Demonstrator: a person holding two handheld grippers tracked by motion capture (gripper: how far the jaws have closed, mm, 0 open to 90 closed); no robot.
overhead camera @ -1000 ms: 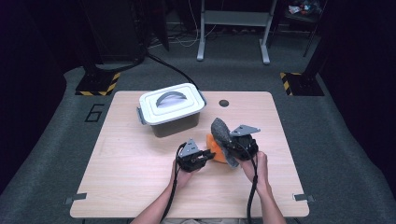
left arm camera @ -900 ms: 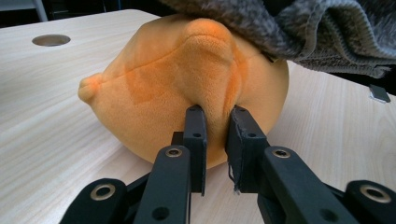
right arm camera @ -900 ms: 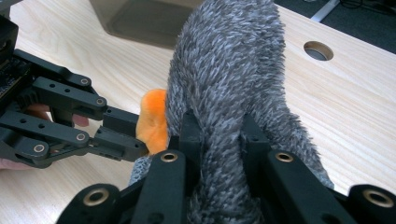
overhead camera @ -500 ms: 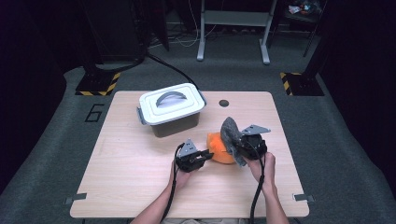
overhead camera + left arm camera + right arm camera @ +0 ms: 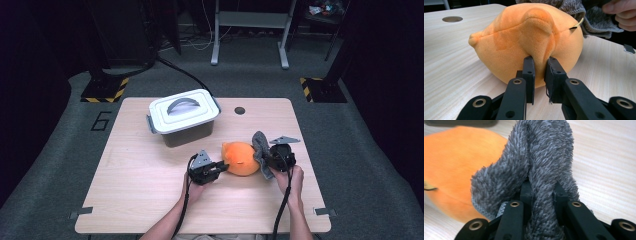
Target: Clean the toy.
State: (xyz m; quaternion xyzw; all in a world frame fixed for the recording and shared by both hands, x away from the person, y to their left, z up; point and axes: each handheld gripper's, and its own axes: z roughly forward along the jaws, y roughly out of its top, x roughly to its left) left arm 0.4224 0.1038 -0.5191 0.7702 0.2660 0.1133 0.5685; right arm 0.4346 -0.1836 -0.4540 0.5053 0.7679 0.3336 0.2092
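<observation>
Now we pinch a fold of the soft orange plush toy (image 5: 241, 158) with our left gripper (image 5: 220, 166) fingers nearly shut, toy resting on the table (image 5: 130, 170) before the lidded box (image 5: 183, 116); right gripper (image 5: 266, 159) clamps a limp grey cloth (image 5: 260, 145) against the toy's far side.

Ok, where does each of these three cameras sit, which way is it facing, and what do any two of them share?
High view: above the table's near side, looking forward and down; forearms, both hands, left gripper, right gripper.
Left gripper view: rides that gripper, looks along jaws pinching the orange plush toy; fingers beyond.
Right gripper view: rides that gripper, looks along jaws clamping the grey cloth.
Shared: toy and cloth.
</observation>
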